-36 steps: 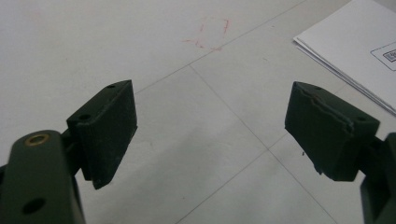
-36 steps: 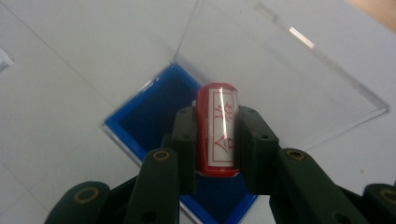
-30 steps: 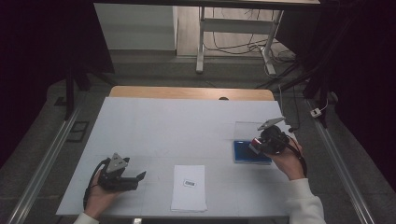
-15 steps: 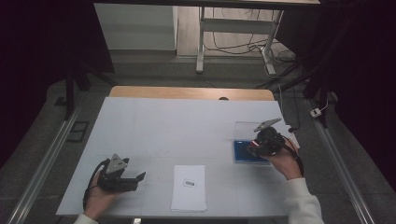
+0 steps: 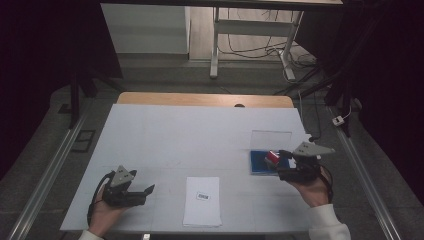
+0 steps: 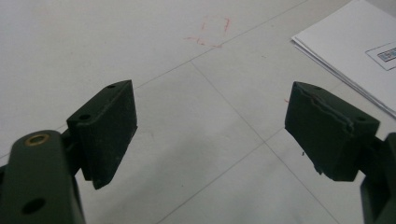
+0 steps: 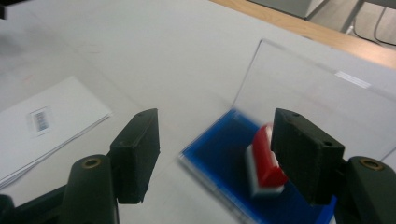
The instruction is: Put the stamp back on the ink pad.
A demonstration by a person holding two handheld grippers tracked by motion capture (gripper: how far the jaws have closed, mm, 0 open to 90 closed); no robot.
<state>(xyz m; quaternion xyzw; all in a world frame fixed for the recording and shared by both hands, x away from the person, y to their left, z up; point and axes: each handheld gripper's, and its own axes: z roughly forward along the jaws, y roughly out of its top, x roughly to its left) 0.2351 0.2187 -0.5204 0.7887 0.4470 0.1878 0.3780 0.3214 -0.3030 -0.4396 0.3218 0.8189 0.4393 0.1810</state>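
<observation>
- Since the earlier frame, the right gripper point(image 5: 280, 165) has dropped from above the tray toward the near right of the table, and a small red and white block point(image 5: 271, 158) now shows on the tray; the left gripper point(image 5: 145, 192) has stayed where it was.
- The right gripper's black jaws stand wide apart with nothing between them; in the right gripper view the red and white block point(image 7: 265, 161) lies blurred just beside the right-hand jaw, and I cannot tell whether they touch.
- That block rests on the shallow blue rectangular tray point(image 5: 260, 165), whose clear plastic lid point(image 5: 271, 139) stands open on the far side; the tray point(image 7: 219, 149) sits near the table's right edge.
- The left gripper point(image 6: 210, 126) lies low at the near left, held in the person's left hand point(image 5: 102, 215), jaws wide apart and holding nothing, over bare surface crossed by thin lines and a faint red mark point(image 6: 212, 30).
- A white stack of paper sheets with a small barcode label point(image 5: 202, 200) lies between the two grippers, its near edge close to the table's near edge.
- The white-covered table point(image 5: 190, 135) is open and bare across its middle and far left; a strip of wooden edge point(image 5: 200, 99) shows along the far side.
</observation>
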